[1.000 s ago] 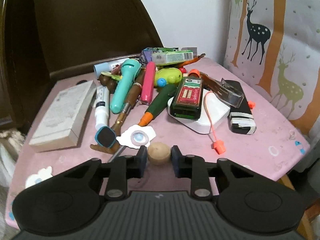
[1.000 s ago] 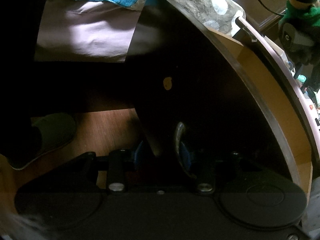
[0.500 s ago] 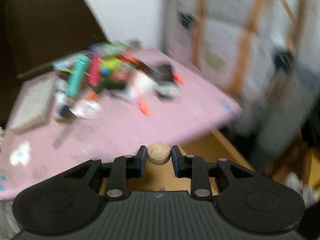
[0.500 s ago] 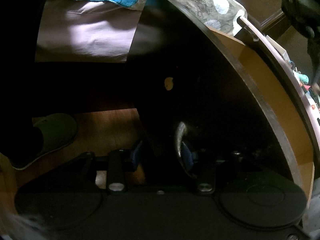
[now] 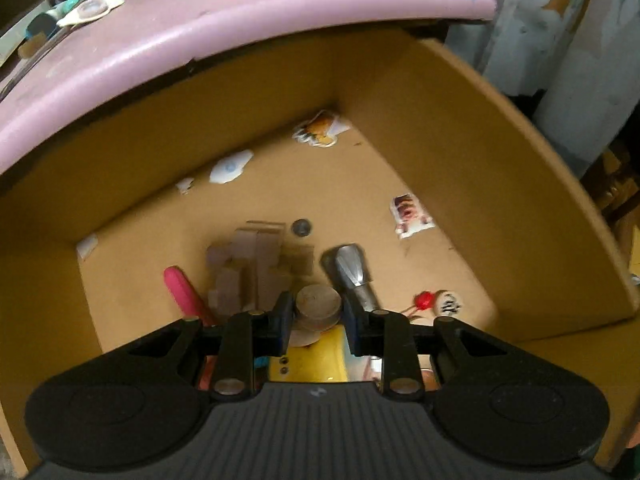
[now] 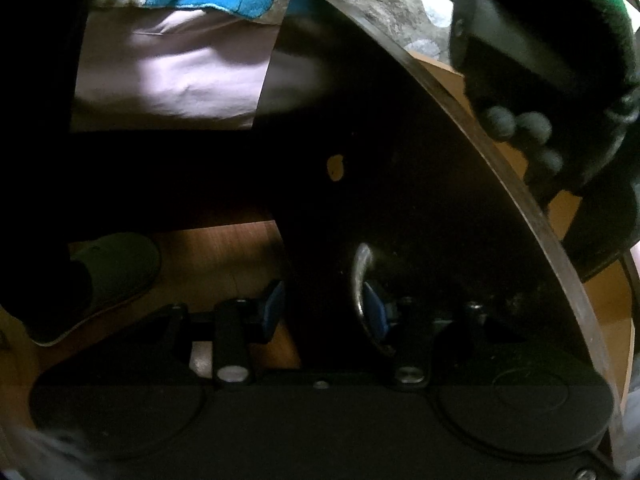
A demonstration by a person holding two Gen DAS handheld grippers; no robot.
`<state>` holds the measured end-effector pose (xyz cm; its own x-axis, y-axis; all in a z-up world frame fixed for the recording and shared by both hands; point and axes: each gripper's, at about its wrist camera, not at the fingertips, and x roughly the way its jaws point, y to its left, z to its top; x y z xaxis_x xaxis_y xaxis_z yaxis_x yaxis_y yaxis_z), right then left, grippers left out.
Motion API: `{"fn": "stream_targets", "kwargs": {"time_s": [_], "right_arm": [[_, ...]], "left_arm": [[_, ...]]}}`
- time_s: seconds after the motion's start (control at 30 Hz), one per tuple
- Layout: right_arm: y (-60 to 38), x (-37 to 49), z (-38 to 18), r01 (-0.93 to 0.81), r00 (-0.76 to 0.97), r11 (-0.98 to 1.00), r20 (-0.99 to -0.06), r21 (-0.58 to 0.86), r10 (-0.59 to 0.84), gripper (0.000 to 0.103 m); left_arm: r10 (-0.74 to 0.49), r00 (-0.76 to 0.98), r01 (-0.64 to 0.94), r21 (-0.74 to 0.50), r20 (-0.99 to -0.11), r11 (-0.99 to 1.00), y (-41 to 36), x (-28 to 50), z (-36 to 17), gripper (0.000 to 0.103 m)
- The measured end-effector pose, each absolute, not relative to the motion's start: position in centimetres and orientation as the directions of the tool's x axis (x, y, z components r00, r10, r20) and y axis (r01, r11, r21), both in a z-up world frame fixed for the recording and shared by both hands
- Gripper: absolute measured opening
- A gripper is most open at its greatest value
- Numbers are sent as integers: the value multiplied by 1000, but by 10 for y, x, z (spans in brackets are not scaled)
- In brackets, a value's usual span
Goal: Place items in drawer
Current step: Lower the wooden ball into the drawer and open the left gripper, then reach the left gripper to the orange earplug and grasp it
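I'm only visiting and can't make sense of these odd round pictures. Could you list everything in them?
Drawer: one, tan inside, open under the pink tabletop.
Wooden disc: one, tan, pinched in the left gripper above the drawer.
Pink pen: one, drawer floor, left.
Wooden blocks: several, blurred, drawer middle.
Metal tool: one, silver, right of the blocks.
Stickers: a few, mostly white, drawer floor.
Pink tabletop: one, cluttered items along its far edge.
Drawer handle: one, metal, on the dark front.
Slipper: one, grey-green, wooden floor.
Left gripper: black, shut on the disc.
Right gripper: black, around the handle.
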<state>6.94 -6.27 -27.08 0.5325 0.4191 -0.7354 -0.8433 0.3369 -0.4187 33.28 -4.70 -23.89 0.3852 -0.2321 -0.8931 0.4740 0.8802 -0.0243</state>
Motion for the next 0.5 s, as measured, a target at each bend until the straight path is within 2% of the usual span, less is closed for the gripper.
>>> {"fn": "stream_targets", "kwargs": {"time_s": [0.1, 0.13, 0.17, 0.33, 0.5], "right_arm": [[-62, 70, -271, -845, 530, 336, -737, -417, 418, 47], [-62, 70, -271, -845, 530, 335, -738, -418, 418, 48], [-62, 70, -271, -844, 531, 334, -738, -419, 417, 48], [-61, 69, -272, -843, 533, 335, -737, -420, 416, 48], [-61, 68, -272, -842, 534, 336, -737, -422, 414, 48]], "left_arm": [[-210, 401, 464, 0, -892, 886, -45, 331, -237, 29], [-204, 409, 459, 7, -889, 888, -44, 331, -235, 42], [-202, 417, 452, 9, -886, 892, -43, 330, -233, 61], [-250, 471, 441, -19, -846, 897, -34, 324, -203, 63], [-317, 576, 435, -45, -754, 899, -32, 326, -154, 63]]}}
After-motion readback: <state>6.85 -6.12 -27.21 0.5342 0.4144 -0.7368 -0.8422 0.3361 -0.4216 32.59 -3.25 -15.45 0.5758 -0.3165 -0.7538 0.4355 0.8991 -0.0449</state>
